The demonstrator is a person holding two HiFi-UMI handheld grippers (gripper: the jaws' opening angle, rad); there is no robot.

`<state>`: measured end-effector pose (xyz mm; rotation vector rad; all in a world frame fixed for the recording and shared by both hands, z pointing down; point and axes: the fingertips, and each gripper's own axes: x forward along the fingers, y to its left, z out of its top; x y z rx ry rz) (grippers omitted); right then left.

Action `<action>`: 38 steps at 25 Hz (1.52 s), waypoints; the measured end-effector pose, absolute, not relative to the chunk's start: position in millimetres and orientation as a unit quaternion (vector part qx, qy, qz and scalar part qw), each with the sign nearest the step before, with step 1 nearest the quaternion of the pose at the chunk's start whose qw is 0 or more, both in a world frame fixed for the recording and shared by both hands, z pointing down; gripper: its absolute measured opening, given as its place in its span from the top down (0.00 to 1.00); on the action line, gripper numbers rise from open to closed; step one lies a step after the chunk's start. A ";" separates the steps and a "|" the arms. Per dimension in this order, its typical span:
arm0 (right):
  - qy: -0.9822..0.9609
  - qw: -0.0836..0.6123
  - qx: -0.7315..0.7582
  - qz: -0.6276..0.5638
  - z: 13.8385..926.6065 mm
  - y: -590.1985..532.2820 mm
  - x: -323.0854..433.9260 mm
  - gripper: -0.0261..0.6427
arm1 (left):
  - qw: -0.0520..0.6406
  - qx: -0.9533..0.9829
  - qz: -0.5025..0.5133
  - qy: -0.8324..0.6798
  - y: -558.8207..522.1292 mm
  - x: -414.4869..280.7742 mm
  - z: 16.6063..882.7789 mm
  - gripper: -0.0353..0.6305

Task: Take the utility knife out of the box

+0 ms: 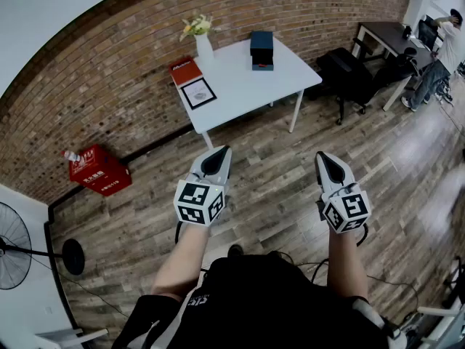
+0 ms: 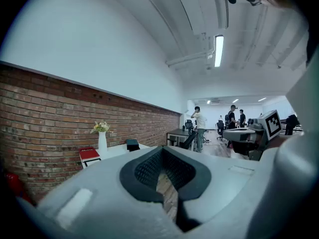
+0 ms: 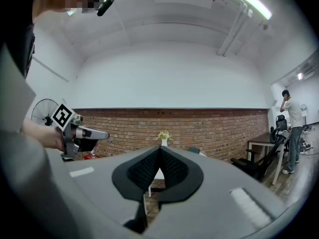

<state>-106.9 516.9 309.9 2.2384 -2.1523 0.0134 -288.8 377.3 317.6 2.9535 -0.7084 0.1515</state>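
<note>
A dark shirt [image 1: 254,304] filled the view nearest the lens, with two bare forearms [image 1: 185,257] reaching forward from it. They carried the left gripper [image 1: 220,155] and the right gripper [image 1: 325,163] side by side above the floor [image 1: 276,187], well apart from each other and pointing roughly level toward the table [image 1: 240,82]. Each gripper had its jaws together, the black pads meeting at the tips with nothing between them. The box [image 1: 261,49], dark blue, stood on the far part of the white table, close to the brick wall [image 1: 109,71] and well apart from both grippers. The knife could not be made out in any view. To the left of the box on the same tabletop stood a white vase [image 1: 204,49] of flowers. A red book [image 1: 186,71] lay at the table's left corner, and a black frame [image 1: 197,93] lay just in front of it. Right of the table were a black chair [image 1: 349,71] and, beyond it, a dark desk [image 1: 385,38], with a person [image 1: 443,49] standing at the far right edge. Against the foot of the wall, left of the table, sat a red crate [image 1: 100,169] on the wooden floor. A standing fan [image 1: 11,257] showed at the left edge of the head view.
</note>
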 end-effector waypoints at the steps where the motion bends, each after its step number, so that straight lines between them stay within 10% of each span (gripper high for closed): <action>1: -0.694 0.017 0.720 0.007 311.2 516.3 -106.8 0.96 | 0.050 0.970 0.050 -0.232 376.9 -287.8 317.7 0.94; 38: -0.699 0.004 0.712 0.062 340.8 563.3 -33.9 0.96 | 0.078 0.970 0.063 -0.220 416.7 -204.2 337.2 0.94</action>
